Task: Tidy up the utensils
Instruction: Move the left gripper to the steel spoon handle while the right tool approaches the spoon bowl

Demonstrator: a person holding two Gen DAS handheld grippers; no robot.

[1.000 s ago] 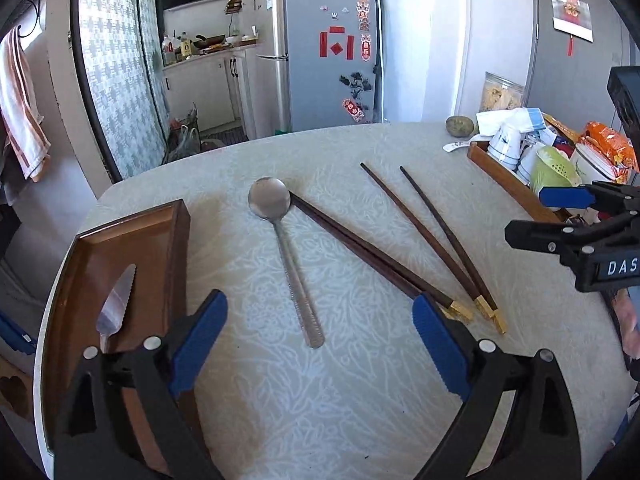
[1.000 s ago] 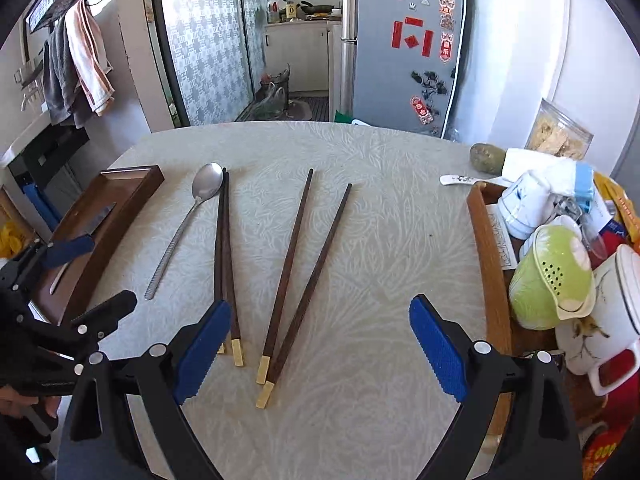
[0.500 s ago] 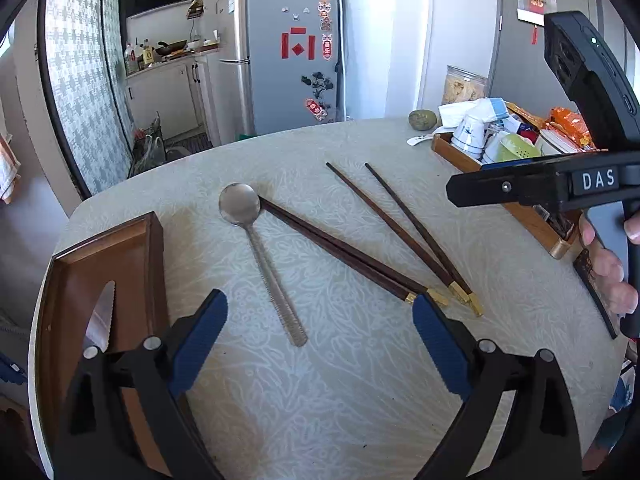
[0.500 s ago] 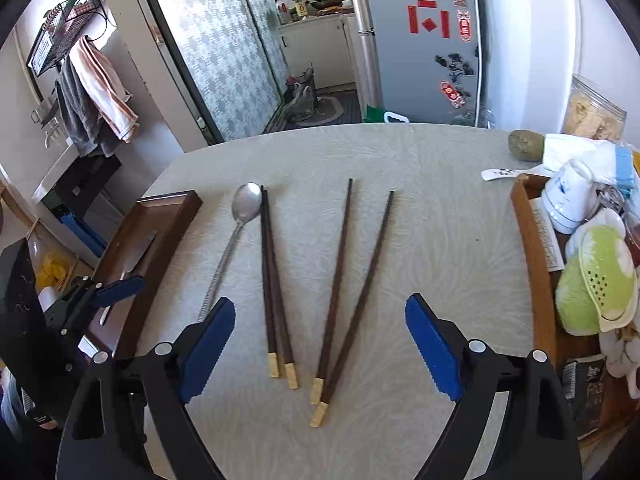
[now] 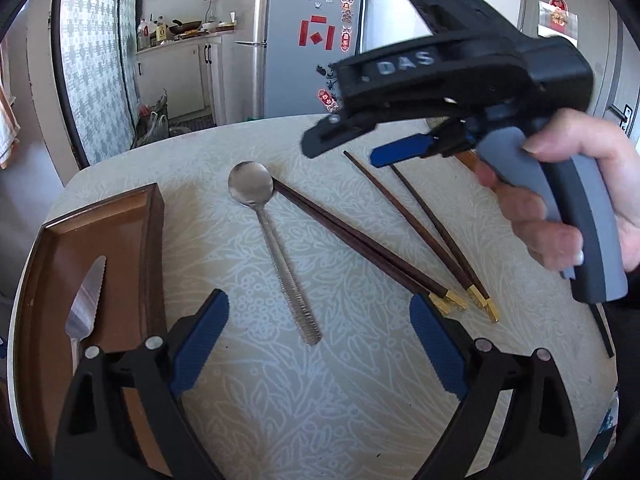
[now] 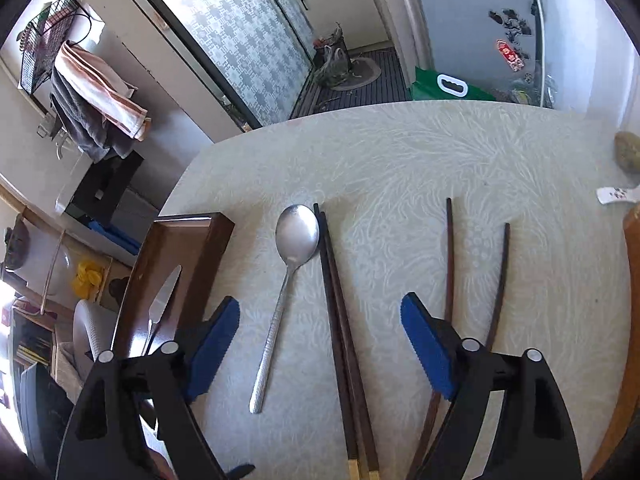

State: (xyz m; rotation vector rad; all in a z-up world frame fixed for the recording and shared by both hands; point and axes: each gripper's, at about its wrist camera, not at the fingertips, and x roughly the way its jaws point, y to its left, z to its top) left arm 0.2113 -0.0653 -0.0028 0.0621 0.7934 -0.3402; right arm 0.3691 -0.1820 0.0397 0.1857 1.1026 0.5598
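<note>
Your left wrist view: near the table (image 5: 320, 400), angled down, facing the fridge (image 5: 296, 40). Your right wrist view: steeper, closer. Both share spoon (image 5: 276, 248), chopsticks (image 6: 340, 320), tray (image 5: 132, 280).

A silver fridge (image 5: 304, 44) with red magnets stands beyond the pale patterned tabletop (image 6: 400, 152). Striped towels (image 6: 100, 92) hang from a wire wall rack (image 6: 44, 32). A green bag (image 6: 444, 88) sits on the floor.

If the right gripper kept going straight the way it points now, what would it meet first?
Probably the tight pair of chopsticks lying between its closing fingers, with the spoon just left of them. The right gripper holds nothing; height above the table is unclear.
</note>
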